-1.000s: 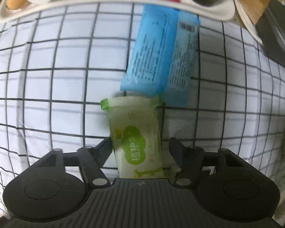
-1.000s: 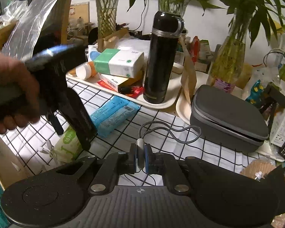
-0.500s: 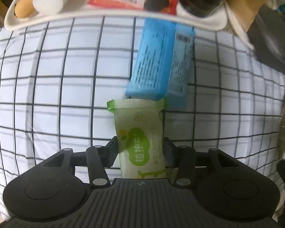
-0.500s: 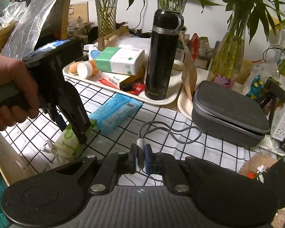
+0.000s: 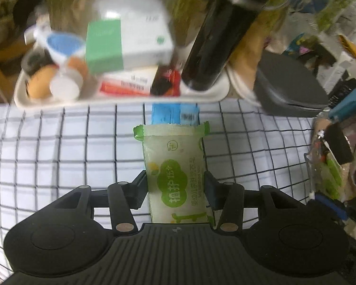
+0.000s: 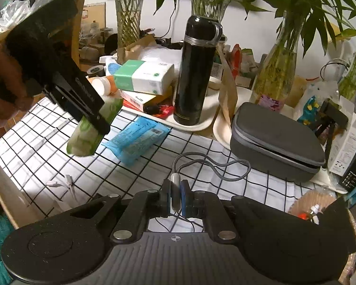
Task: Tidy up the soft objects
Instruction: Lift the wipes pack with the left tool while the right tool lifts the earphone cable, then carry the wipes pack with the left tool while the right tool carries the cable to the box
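A green soft wipes pack [image 5: 175, 166] stands upright between the pads of my left gripper [image 5: 175, 185], which is shut on it. In the right wrist view the same pack [image 6: 87, 137] hangs clear above the checked cloth, held by the left gripper [image 6: 92, 116] in a person's hand. A blue soft pack [image 5: 173, 115] lies flat on the cloth just beyond it, near the tray, and shows in the right wrist view as well [image 6: 135, 140]. My right gripper [image 6: 176, 194] is shut on the white plug [image 6: 175, 182] of a grey cable [image 6: 213, 166] looped on the cloth.
A white tray [image 5: 121, 101] at the back holds a tall black flask [image 6: 197, 71], a green-and-white tissue box [image 6: 144, 76], boxes and small bottles. A grey zip case [image 6: 277, 137] sits to the right. Glass vases with plants stand behind.
The left gripper's jaws closed in on the green pack, then it rose and tilted up, lifting the pack off the cloth. The right gripper has kept still.
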`<state>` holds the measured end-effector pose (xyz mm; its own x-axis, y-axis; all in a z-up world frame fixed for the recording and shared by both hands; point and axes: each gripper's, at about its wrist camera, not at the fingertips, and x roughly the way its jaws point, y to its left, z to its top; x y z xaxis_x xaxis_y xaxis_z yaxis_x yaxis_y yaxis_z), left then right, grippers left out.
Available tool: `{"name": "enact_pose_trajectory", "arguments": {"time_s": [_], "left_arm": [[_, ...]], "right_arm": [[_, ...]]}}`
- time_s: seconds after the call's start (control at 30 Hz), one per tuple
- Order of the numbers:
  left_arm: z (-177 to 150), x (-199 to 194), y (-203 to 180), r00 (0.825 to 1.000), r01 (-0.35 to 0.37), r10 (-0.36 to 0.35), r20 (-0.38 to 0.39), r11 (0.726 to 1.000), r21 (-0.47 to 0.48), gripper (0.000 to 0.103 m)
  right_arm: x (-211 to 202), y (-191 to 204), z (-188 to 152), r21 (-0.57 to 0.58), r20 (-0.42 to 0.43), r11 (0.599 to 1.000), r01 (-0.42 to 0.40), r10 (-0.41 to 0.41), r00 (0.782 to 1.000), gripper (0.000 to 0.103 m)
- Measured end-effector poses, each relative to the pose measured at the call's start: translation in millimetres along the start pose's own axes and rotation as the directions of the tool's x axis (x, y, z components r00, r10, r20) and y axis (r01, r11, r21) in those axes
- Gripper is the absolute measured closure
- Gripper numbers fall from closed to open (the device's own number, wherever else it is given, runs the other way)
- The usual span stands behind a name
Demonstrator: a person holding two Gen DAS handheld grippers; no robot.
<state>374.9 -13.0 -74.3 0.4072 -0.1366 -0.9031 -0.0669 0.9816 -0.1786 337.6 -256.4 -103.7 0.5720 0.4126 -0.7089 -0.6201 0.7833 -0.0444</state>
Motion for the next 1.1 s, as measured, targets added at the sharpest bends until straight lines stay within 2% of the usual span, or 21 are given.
{"name": "enact_pose_trajectory", "arguments": {"time_s": [0.23,0.37,0.5,0.87,1.1], "left_arm": [[-6,-31,-7,0.995,0.003,-0.010,0.103,0.998,0.068,0.056],[-10,-55,-3,0.987,0.013,-0.028,0.161,0.995,0.096,0.056],[-16,-77,-2,0.977,0.015,-0.042,0.211,0.991,0.129,0.056],[-46,-132,2,0.963,0.085,-0.126,0.240,0.981,0.172,0.056],[-69,-158,-4,0.956,0.138,-0.187,0.225,0.967,0.215,0.056]], "right_arm": [[-18,6,2,-0.002,0.028,1.000,-0.001,0.001,1.000,0.093],[-28,6,4,0.020,0.035,1.000,-0.014,0.013,0.999,0.093],[-44,12,8,-0.006,0.041,1.000,-0.002,0.002,0.999,0.093],[-85,33,10,-0.063,0.039,0.998,-0.012,0.014,0.999,0.093],[-114,52,8,-0.106,0.056,0.994,-0.025,0.031,0.998,0.093]]}}
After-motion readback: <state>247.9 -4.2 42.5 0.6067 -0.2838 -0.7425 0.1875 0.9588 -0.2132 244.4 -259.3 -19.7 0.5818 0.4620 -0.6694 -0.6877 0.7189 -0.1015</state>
